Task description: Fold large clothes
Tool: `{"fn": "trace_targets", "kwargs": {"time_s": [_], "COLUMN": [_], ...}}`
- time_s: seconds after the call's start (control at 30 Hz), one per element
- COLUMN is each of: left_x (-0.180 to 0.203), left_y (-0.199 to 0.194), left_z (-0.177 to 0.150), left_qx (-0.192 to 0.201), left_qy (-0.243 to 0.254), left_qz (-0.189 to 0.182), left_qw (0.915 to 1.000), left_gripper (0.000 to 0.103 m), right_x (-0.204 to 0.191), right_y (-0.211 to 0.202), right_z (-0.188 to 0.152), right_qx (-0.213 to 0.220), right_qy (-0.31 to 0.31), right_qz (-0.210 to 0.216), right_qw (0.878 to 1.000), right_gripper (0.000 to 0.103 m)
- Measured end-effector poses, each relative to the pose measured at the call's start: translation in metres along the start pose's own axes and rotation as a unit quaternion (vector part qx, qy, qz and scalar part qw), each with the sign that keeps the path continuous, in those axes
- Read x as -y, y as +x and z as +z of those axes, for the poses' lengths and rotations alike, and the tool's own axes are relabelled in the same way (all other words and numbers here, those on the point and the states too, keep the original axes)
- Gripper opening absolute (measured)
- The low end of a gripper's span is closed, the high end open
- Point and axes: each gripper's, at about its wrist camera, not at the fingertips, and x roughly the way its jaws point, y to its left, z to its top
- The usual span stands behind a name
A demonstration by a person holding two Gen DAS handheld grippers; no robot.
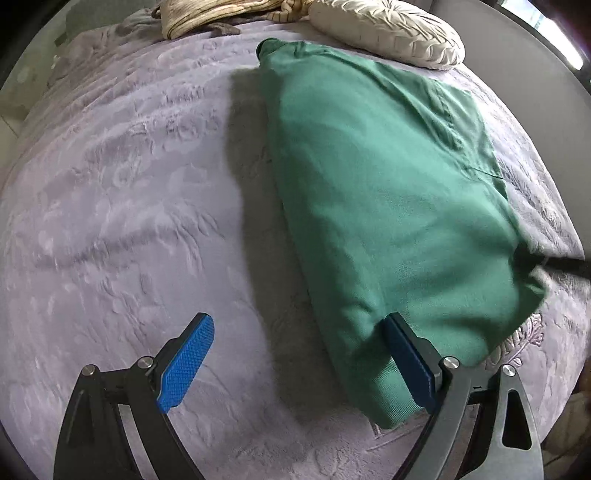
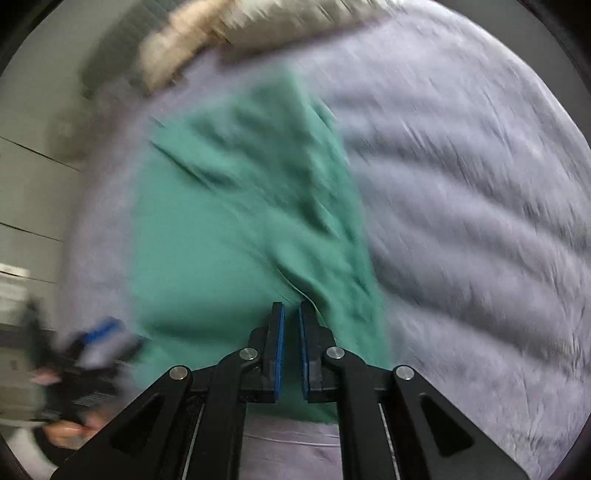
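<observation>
Now left claw spread wide, holding nothing; its 3 o'clock pad w/ green garment draped over it. Garment lies folded on lavender bedspread, cream pillow at 1 o'clock. Right claw nearly clenched, green fabric at tips; grip unclear, pic blurred.

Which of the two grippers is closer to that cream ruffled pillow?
Hard to say. The left gripper and right gripper are both at the green garment's near end, opposite the pillow.
</observation>
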Motion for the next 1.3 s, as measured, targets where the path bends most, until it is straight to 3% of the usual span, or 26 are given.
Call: {"fn": "trace_targets", "kwargs": {"time_s": [0.07, 0.17, 0.33, 0.57, 1.07, 1.13, 1.3], "left_x": [0.003, 0.007, 0.008, 0.009, 0.009, 0.01, 0.008], "left_y": [-0.002, -0.005, -0.008, -0.01, -0.006, -0.007, -0.013], "left_z": [0.0, 0.001, 0.0, -0.003, 0.003, 0.003, 0.007], "left_qx": [-0.007, -0.006, -0.015, -0.02, -0.034, -0.032, -0.013], "left_qy": [0.001, 0.012, 0.005, 0.018, 0.015, 0.018, 0.02], "left_qz": [0.002, 0.013, 0.016, 0.018, 0.024, 0.031, 0.047], "left_qw": [1.0, 0.9998, 0.9998, 0.9995, 0.999, 0.9988, 0.9986], "left_gripper": [0.094, 0.094, 0.094, 0.094, 0.094, 0.103, 0.103], "right_x": [0.028, 0.043, 0.036, 0.035, 0.027, 0.028, 0.031], "right_y": [0.021, 0.017, -0.011, -0.044, -0.03, -0.031, -0.031], "right_z": [-0.017, -0.031, -0.044, -0.049, -0.026, -0.024, -0.019], "right_qx": [-0.022, -0.016, -0.026, -0.006, -0.011, -0.01, -0.007], "right_qy": [0.058, 0.1, 0.084, 0.085, 0.085, 0.084, 0.082], "right_qz": [0.038, 0.069, 0.046, 0.042, 0.036, 0.036, 0.036], "right_qw": [0.997, 0.993, 0.995, 0.995, 0.996, 0.996, 0.996], "right_gripper": [0.0, 0.0, 0.003, 0.004, 0.004, 0.004, 0.004]}}
